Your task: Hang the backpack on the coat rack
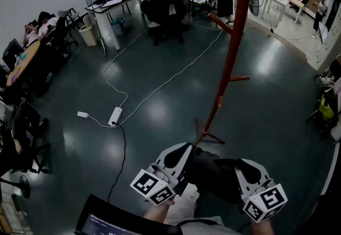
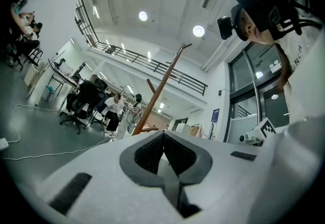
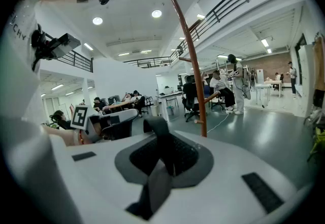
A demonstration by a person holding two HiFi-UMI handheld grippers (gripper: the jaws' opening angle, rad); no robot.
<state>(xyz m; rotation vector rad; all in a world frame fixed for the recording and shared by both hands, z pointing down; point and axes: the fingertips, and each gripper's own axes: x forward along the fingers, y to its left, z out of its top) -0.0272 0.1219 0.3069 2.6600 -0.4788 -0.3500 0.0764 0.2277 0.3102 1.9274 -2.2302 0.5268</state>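
Your right gripper (image 3: 165, 154) is pinched nearly closed on a flat, dark woven strap (image 3: 155, 134) that loops up over its ribbed black pads. Your left gripper (image 2: 163, 149) has its pads pressed together, apparently on a similar grey strip of webbing. The backpack (image 1: 213, 175), a soft black bulk, hangs between both grippers low in the head view, near the foot of the reddish-brown wooden coat rack (image 1: 234, 42) with its angled pegs.

- Dark, glossy floor (image 1: 266, 106) with a white power strip (image 1: 115, 116) lying on it.
- White desks (image 1: 114, 5) and black office chairs (image 1: 165, 15) at the far side.
- Round ceiling lights (image 2: 198, 30) above a railed balcony (image 2: 152, 63).
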